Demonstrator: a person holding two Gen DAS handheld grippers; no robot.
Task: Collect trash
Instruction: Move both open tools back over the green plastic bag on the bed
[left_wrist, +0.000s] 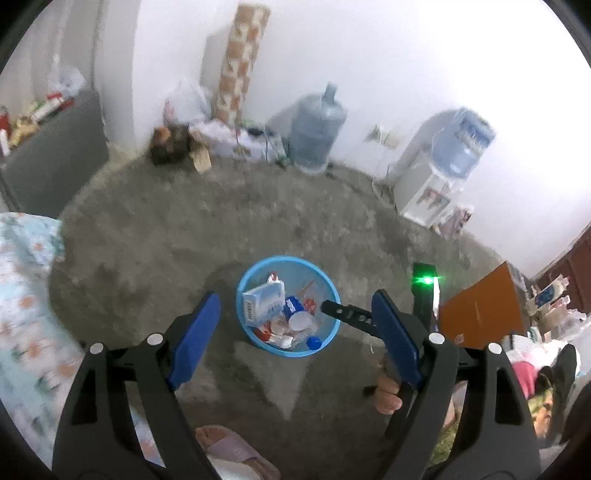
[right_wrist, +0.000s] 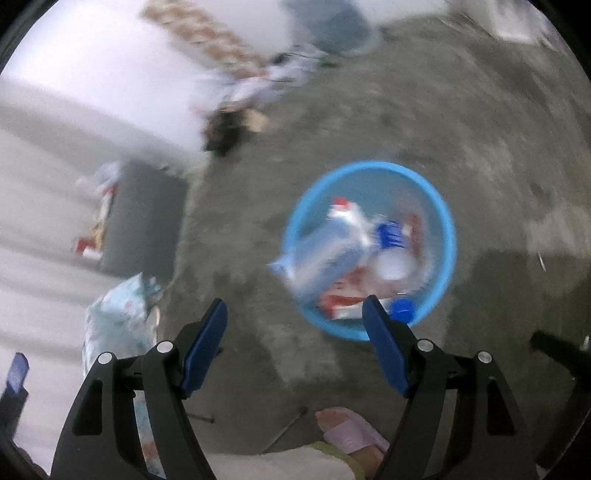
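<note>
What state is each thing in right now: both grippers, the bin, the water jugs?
Left gripper: open, nothing between its pads.
Right gripper: open, empty.
Blue bin: upright on the floor, partly filled with trash.
White-and-blue carton: lying on top of the trash in the bin.
Blue bottle cap: inside the bin, near its rim.
Water jug: upright by the wall.
Dispenser jug: inverted on the dispenser.

Black gripper frames (left_wrist: 295, 314), blue fingers (left_wrist: 195, 339) (silver screws), lilac slippers (left_wrist: 236, 450).
</note>
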